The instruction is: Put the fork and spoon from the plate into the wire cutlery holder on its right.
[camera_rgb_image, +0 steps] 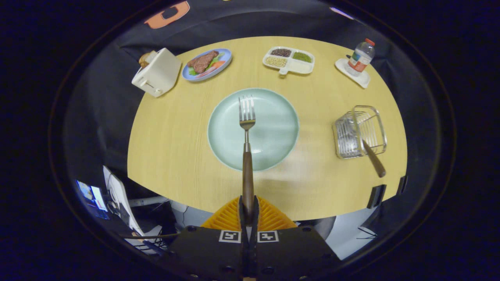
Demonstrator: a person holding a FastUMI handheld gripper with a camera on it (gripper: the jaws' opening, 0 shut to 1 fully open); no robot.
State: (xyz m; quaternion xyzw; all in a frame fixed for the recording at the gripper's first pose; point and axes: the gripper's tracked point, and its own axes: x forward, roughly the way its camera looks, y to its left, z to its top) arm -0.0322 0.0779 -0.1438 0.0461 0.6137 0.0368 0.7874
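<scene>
My gripper [248, 210] is shut on the brown wooden handle of the fork [247, 128], held high above the table. The fork's metal tines point forward, over the pale green plate [273, 136] that lies beyond the fingers. To the right of the plate stands the wire cutlery holder [359, 130]. A wooden handle [374, 158] sticks out of the holder toward the table's near edge; its head is hidden inside the wires, so I cannot tell that it is the spoon.
On the round wooden table [172, 148], at the back: a white toaster [156, 72], a blue plate of food [207, 63], a white divided tray of beans [289, 59] and a water bottle on a white coaster [360, 58]. Clutter lies below the table's near-left edge.
</scene>
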